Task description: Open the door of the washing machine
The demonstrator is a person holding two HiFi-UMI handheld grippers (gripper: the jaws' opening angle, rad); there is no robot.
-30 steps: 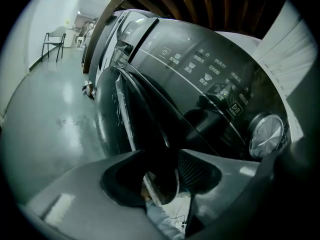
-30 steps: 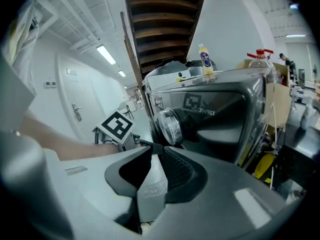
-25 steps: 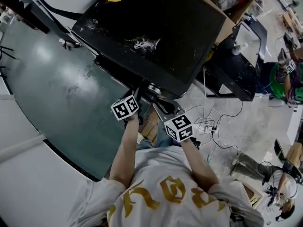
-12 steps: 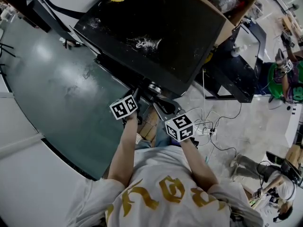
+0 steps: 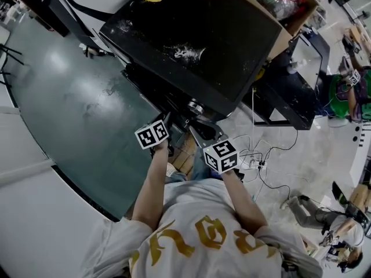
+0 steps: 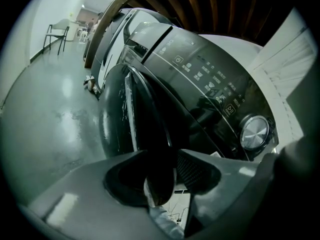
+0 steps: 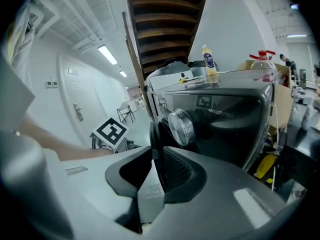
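From the head view, the left gripper and right gripper sit at the washing machine's near front, barely shifted from half a second back, so we judge the pull hardly begun. In the left gripper view the jaws clamp the door by its rim; in the right gripper view the jaws stand nearly together, apparently pinching that same dark rim left of the dial.

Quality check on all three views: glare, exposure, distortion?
Head view: dim, fisheye-bent, glare patch on the floor, washing machine top almost black. Left gripper view: dark vignette, pale streaks of glare on the door, jaws soft. Right gripper view: brighter, dial sharp, edges warped.
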